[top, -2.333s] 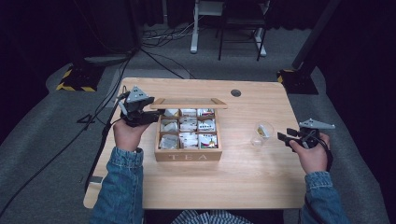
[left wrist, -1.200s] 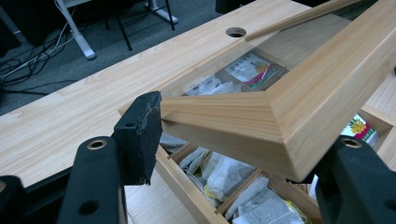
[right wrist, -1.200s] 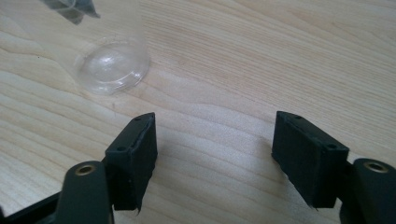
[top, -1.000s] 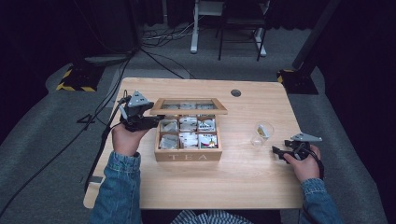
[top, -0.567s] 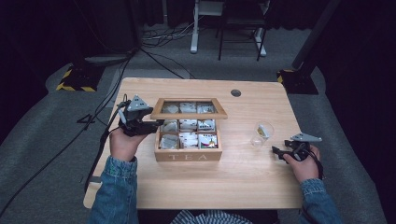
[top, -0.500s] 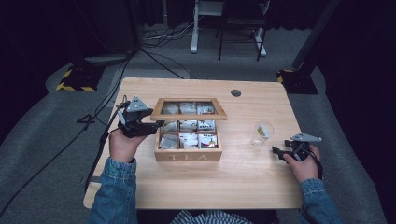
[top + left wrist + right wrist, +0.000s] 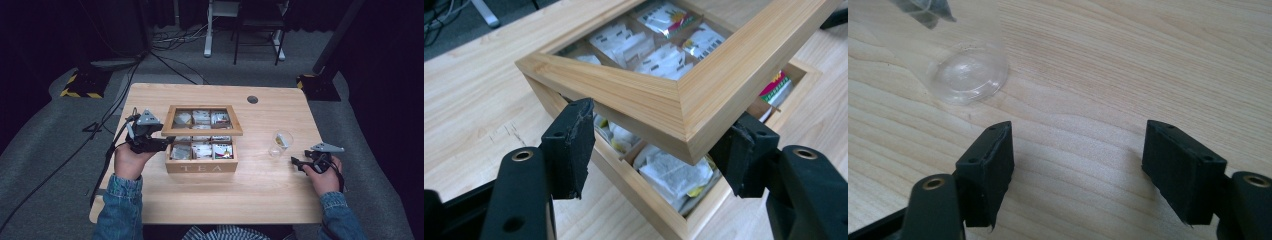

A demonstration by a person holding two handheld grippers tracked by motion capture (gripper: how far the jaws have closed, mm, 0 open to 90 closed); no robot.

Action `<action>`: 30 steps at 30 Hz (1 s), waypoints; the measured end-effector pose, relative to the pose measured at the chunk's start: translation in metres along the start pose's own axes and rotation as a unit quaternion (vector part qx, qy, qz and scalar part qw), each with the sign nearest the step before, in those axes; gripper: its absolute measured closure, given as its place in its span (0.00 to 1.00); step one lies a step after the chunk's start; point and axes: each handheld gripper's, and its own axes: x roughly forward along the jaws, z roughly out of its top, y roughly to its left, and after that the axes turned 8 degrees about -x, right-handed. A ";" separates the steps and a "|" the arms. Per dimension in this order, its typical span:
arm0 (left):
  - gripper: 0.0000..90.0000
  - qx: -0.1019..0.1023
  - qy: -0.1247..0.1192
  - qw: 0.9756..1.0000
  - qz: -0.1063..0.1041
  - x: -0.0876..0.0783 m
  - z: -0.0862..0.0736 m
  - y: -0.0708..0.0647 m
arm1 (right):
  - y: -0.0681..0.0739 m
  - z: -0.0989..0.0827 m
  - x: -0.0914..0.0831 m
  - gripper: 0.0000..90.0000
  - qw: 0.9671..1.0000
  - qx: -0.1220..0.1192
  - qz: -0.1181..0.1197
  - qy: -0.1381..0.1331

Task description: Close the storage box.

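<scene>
While lid hangs half-lowered, left gripper jaws opening astride its corner, right gripper agape.

The surface is evenly lit from above — its surroundings are left in deep darkness. Soft shadows are cast, the high view is slightly blurred, and no strong glare is seen.
</scene>
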 end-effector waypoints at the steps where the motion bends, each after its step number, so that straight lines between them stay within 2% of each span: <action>1: 0.42 -0.001 0.003 1.000 -0.001 0.000 -0.001 0.000 | 0.000 0.000 0.000 0.33 1.000 0.000 0.000 0.000; 9: 0.42 -0.007 0.028 1.000 -0.003 0.004 -0.007 -0.004 | 0.000 0.001 0.000 0.32 1.000 -0.001 0.001 0.001; 13: 0.42 -0.004 0.039 0.999 -0.003 0.005 -0.008 -0.005 | 0.001 0.001 0.001 0.31 1.000 0.002 0.002 0.000; 14: 0.42 0.001 0.043 0.999 -0.003 0.005 -0.008 -0.004 | 0.000 0.001 0.001 0.31 1.000 0.000 0.002 0.000; 17: 0.42 0.008 0.051 0.999 -0.008 0.005 -0.009 -0.003 | 0.001 0.001 0.001 0.31 1.000 0.001 0.001 0.001; 22: 0.41 0.001 0.061 0.998 -0.020 0.008 -0.011 -0.001 | 0.001 0.001 0.002 0.31 1.000 0.000 0.001 0.001; 26: 0.41 0.007 0.077 0.997 -0.022 0.011 -0.013 -0.001 | 0.001 0.002 0.002 0.31 1.000 0.000 0.001 0.001; 30: 0.42 0.003 0.087 0.996 -0.035 0.015 -0.015 0.000 | 0.001 0.002 0.003 0.31 1.000 -0.001 0.003 0.000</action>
